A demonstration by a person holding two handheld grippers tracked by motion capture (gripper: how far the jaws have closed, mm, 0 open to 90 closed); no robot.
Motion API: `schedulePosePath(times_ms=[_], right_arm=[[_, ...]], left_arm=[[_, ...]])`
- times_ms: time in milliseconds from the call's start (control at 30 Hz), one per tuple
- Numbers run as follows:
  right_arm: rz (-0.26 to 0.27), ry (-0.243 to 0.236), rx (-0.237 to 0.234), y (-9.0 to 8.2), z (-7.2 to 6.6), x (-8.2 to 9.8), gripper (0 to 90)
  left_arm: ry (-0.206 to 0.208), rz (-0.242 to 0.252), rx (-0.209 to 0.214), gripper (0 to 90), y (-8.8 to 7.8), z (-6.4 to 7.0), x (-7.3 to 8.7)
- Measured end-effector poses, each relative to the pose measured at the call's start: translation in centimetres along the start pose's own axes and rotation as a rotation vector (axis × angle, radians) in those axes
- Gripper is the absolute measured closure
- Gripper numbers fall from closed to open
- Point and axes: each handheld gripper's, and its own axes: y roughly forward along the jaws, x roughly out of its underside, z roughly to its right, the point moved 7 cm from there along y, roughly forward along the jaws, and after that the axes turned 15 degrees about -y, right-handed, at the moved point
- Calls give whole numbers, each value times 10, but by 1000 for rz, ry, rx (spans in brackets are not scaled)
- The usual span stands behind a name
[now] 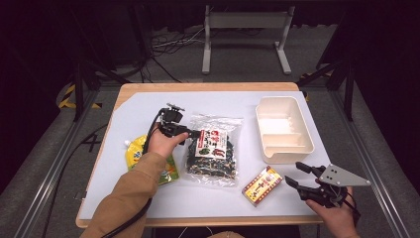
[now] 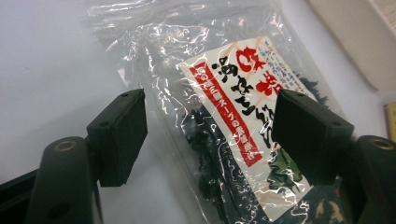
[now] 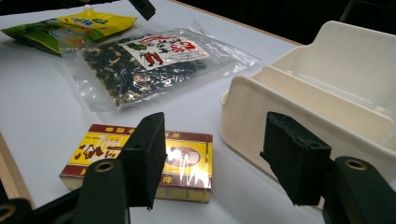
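- Right, left gripper (image 1: 194, 134) sat at the left edge of the clear plastic bag of dark dried seaweed with a red-and-white label (image 1: 213, 148), pointing across it.
- Left gripper view: fingers (image 2: 119, 135) spread, bag (image 2: 224, 116) lay flat between and beyond them, pads not pressing on it. Nothing gripped.
- Bag lay mid-surface on the white surface (image 1: 148, 198), between the yellow-green spouted pouch (image 1: 136, 156) on its left and the cream plastic divided bin (image 1: 285, 129) on its right.
- Right gripper (image 1: 297, 174) hovered near the front right edge, fingers (image 3: 144, 154) released, empty.
- Yellow-and-red small cardboard box (image 1: 262, 185) lay flat just left of the right gripper, in front of the bin; not touching it.
- Right gripper view: box (image 3: 187, 163) partly behind the left-hand finger, bin (image 3: 303, 93) beyond the other.
- Person's tan sleeve (image 1: 131, 198) covered part of the pouch.
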Motion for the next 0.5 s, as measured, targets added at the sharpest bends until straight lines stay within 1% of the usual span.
schedulePosePath(times_ms=[67,233,367,433,500], right_arm=[[-2,-1,0,-1,0,1,395],[-3,-2,0,-1,-1,1,396],[-5,-1,-4,0,-1,1,397],[-5,-2,-6,0,-2,1,396],[-5,-4,-7,1,-2,1,394]], left_arm=[[11,-10,-14,268,3,-2,1],[-20,-22,-17,258,9,-8,2],[-32,-42,-17,257,14,-11,5],[-39,-52,-26,254,16,-12,6],[-60,-59,-25,249,18,-13,7]])
